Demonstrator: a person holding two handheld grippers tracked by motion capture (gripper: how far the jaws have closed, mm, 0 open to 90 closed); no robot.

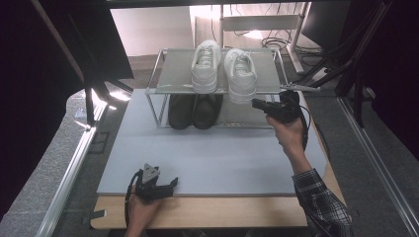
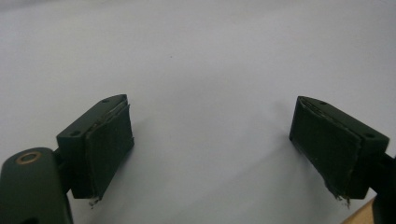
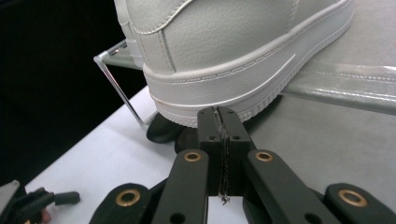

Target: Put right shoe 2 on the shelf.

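I'm working in a lab: black frame posts (image 1: 89,94) at nine o'clock, loose cables (image 1: 276,42) on the floor at one o'clock, a grey mat (image 1: 207,158) over the table (image 1: 207,215).

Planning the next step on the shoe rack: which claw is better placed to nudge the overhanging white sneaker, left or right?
Right. The right claw, jaws shut, sits just below the heel of the right white sneaker, which overhangs the top shelf. The left claw, jaws open, rests at the near edge of the mat, far from the rack.
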